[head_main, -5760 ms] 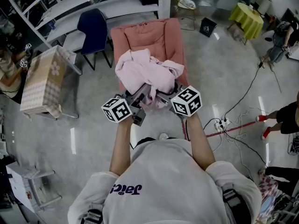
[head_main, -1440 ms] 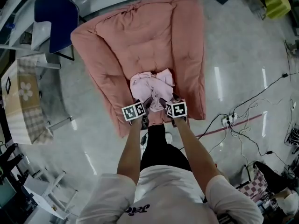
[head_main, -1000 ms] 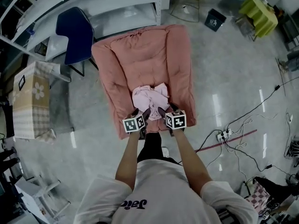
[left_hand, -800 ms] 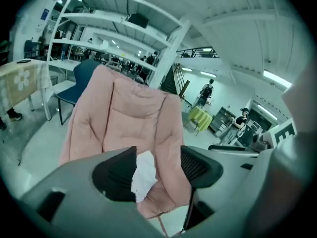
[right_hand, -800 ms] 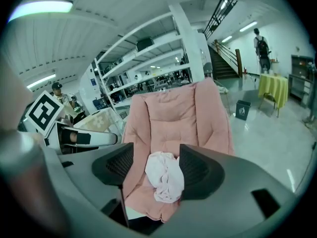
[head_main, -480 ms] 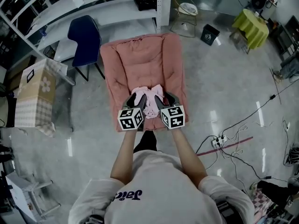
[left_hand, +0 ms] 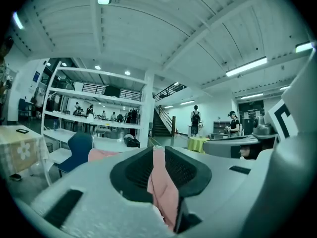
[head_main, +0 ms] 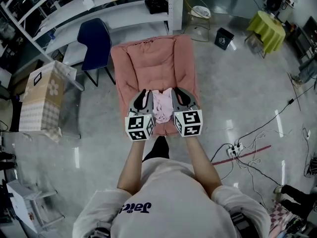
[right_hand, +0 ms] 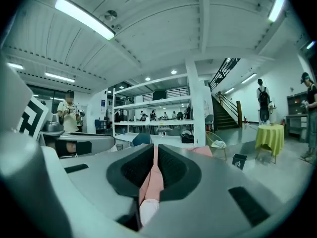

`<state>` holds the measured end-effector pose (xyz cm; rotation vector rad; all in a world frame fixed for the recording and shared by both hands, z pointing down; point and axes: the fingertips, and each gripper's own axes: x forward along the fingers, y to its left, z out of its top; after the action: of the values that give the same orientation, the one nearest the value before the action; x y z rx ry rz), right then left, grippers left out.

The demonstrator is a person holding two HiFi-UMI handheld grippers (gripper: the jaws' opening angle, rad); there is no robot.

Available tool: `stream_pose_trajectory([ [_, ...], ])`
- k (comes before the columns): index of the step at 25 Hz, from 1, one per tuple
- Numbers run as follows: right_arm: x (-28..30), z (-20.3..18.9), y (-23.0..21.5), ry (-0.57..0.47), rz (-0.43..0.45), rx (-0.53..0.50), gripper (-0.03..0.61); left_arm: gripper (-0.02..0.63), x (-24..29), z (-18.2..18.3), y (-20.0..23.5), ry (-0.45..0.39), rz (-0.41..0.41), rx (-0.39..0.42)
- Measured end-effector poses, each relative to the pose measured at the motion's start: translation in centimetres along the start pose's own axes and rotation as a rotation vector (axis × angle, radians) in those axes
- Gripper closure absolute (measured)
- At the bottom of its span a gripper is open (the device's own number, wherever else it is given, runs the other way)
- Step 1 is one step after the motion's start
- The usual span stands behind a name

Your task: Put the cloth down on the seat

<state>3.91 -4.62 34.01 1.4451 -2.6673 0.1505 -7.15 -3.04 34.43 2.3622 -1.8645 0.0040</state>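
Note:
The pale pink cloth [head_main: 162,108] lies bunched on the front of the salmon padded seat [head_main: 153,63]. Both grippers hover above it, one on each side, and neither touches it. My left gripper [head_main: 142,94] is closing, with a narrow gap still between its pads [left_hand: 136,170]. My right gripper [head_main: 179,93] is closing too, its pads [right_hand: 171,165] almost meeting. In both gripper views the slit shows only pink from the seat and cloth beyond. Nothing is held in either one [left_hand: 157,150] [right_hand: 155,148].
A dark blue chair [head_main: 96,38] and white shelving [head_main: 99,4] stand behind the seat. A box under a checked flowered cover [head_main: 44,100] is at left. Cables and a power strip [head_main: 235,150] lie on the floor at right. People stand far off in both gripper views.
The cloth went from the grippers onto the seat. Both grippers then let go, rose off it toward the head camera and moved apart. Their jaws are narrower than half a second ago.

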Motion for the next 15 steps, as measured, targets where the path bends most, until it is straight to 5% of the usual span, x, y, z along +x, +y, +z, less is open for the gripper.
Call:
stream_pose_trajectory([
  [7,-1.6,2.1,0.4,-0.057,0.007,0.006,0.565,0.598,-1.2,1.9,-1.0,-0.054,-0.007,-0.042],
  [15,-2.2,1.9,1.0,-0.049,-0.027,-0.040,0.566,0.600,-2.5,2.2,-1.1,-0.073,-0.041,-0.051],
])
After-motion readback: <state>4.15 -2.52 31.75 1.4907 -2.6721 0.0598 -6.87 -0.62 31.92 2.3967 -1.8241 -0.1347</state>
